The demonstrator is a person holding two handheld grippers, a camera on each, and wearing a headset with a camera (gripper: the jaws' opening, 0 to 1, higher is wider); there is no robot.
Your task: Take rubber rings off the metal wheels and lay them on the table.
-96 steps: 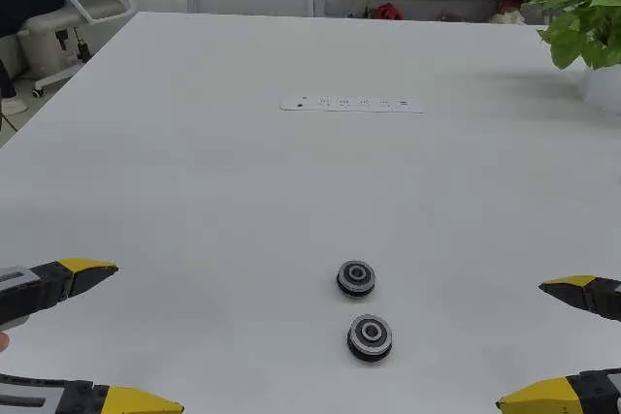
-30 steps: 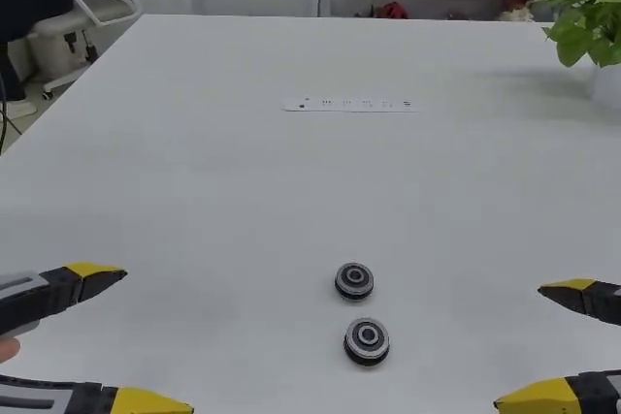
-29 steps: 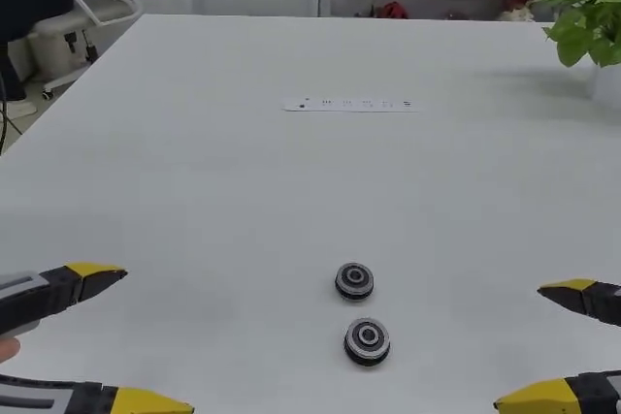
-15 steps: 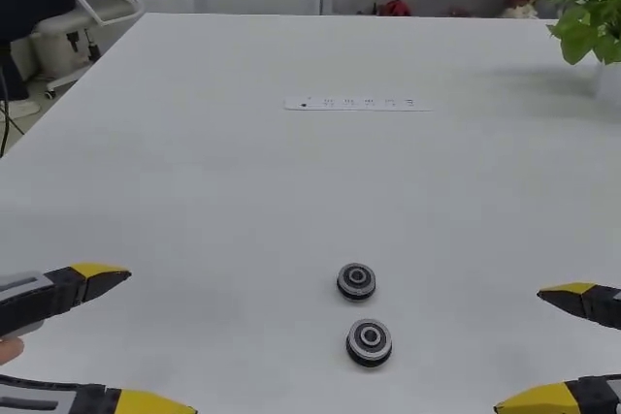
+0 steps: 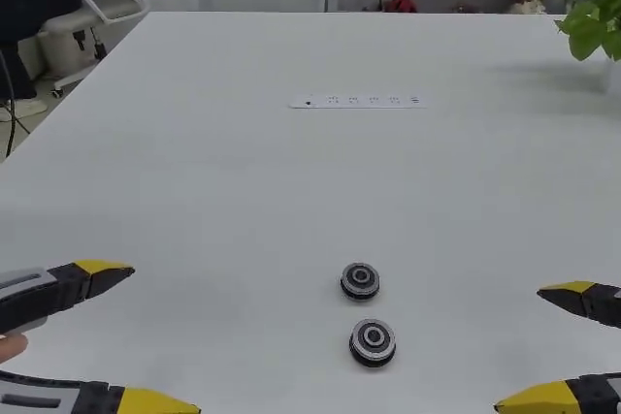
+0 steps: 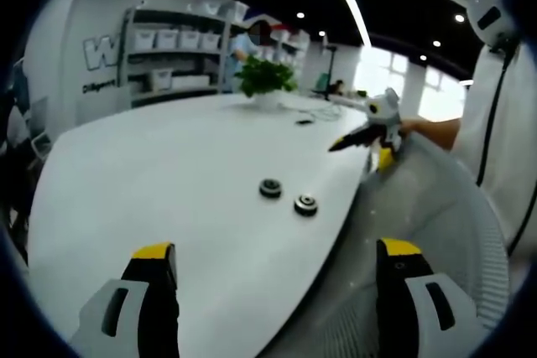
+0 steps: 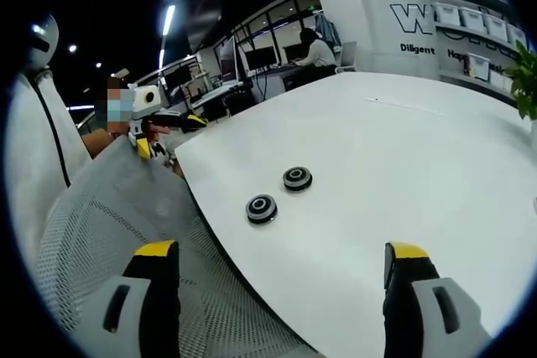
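Left gripper point(image 5: 160, 338) spread wide and empty, right gripper point(image 5: 520, 346) gaping too, near wheel point(image 5: 373, 342) and far wheel point(image 5: 360, 280) flat on the table point(image 5: 291, 181) between them, axle holes straight up, pair lined away from the person, nearer the right claw, well apart from both.

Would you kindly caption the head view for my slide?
A far wheel and a near wheel, black rubber rings on, lie on the white table between the open left gripper and right gripper.
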